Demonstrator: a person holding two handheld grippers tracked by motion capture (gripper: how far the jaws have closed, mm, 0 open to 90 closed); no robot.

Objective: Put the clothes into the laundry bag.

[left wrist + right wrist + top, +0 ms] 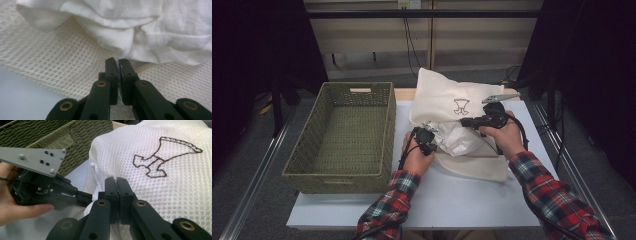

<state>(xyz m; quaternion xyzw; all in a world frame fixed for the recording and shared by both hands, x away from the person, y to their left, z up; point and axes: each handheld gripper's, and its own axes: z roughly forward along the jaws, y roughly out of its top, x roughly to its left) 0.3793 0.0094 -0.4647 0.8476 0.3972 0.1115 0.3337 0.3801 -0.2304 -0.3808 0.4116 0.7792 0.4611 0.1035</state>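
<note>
A white mesh bag (447,97) with a brown stitched emblem (160,160) lies on the white table, its far end bulging upward. A crumpled white garment (459,140) sits at the bag's opening, and in the left gripper view it rests on the mesh (62,70). My left gripper (118,61) is shut on a thin edge of the mesh, at the bag's near left side (432,137). My right gripper (116,180) is shut on the bag's upper layer just below the emblem, to the right of the left one (464,121).
A green woven basket (339,172) stands open at the left of the table, close beside the bag. Bare white table (462,200) lies in front of the bag. Both plaid-sleeved forearms come in from the near edge.
</note>
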